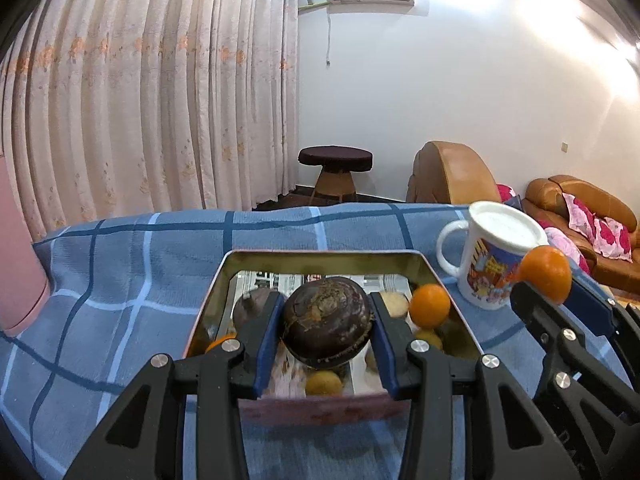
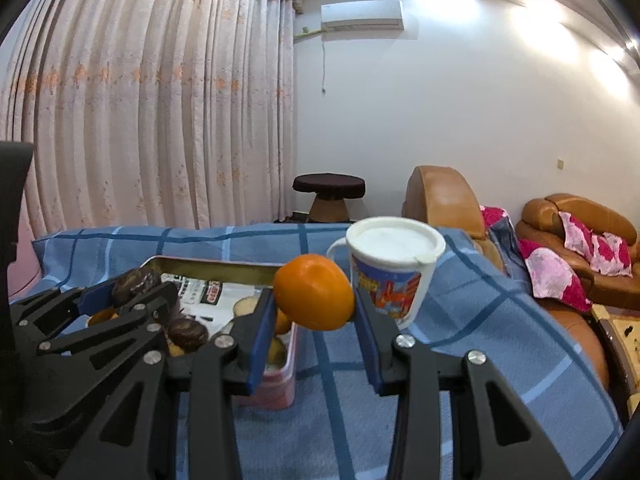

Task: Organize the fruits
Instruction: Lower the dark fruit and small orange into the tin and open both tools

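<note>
My left gripper point(image 1: 326, 316) is shut on a dark purple round fruit point(image 1: 327, 322), held just above the open metal tin point(image 1: 320, 255). Inside the tin lie an orange point(image 1: 429, 306), another dark fruit point(image 1: 250, 308), a pale fruit point(image 1: 394, 304) and small yellowish ones point(image 1: 323, 383). My right gripper point(image 2: 314, 300) is shut on an orange point(image 2: 314, 298), held above the cloth just right of the tin point(image 2: 216, 266). In the left wrist view that orange point(image 1: 546, 274) shows at the right, in front of the mug. The left gripper point(image 2: 132, 284) shows at the left of the right wrist view.
A white lidded mug point(image 1: 490, 252) with a cartoon print stands right of the tin on the blue checked cloth point(image 1: 132, 264). A pink object point(image 1: 20, 264) rises at the left edge. Behind the table are curtains, a dark stool point(image 1: 335, 158) and brown sofas point(image 1: 580, 216).
</note>
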The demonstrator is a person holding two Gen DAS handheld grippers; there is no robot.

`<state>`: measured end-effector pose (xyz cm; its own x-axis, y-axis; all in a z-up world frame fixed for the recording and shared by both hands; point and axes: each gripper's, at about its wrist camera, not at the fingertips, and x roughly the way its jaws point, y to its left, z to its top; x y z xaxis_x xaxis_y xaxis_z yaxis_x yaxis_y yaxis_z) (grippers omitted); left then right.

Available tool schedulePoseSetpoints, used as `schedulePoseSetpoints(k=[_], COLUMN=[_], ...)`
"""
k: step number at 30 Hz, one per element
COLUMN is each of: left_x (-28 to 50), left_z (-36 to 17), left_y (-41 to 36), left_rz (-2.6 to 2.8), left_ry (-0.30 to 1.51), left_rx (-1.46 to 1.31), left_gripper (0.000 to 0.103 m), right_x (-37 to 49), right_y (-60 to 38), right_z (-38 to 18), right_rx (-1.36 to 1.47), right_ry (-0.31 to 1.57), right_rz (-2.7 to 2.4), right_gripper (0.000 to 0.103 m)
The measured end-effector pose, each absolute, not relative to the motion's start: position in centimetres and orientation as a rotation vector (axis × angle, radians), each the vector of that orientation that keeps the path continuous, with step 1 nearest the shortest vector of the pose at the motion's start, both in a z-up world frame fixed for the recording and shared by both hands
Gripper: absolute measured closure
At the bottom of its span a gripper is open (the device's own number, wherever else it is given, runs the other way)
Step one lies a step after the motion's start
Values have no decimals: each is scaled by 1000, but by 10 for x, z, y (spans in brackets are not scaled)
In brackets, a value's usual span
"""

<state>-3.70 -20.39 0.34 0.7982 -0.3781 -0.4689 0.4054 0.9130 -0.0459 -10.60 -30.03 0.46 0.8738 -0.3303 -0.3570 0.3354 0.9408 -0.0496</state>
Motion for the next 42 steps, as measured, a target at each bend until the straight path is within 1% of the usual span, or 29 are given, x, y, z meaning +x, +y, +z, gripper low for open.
schedulePoseSetpoints(k=[8, 14, 22, 37, 42], left_x=[-4, 18, 29, 43, 52], left_z=[11, 6, -3, -16, -23], left_y=[-197, -189, -193, -202, -200], left_rz=[-380, -356, -348, -321, -307], left_ry=[493, 525, 548, 576, 646], left_rx=[28, 27, 53, 119, 114], left_gripper=[59, 59, 59, 59, 59], right_x=[-72, -43, -28, 1, 11], right_y=[-301, -296, -299, -313, -313], right_z=[13, 3, -2, -22, -29], right_rx=[54, 96, 94, 142, 140], right_ry=[379, 404, 422, 573, 628], right_rz=[-340, -319, -303, -209, -170], right_gripper=[61, 61, 61, 61, 60])
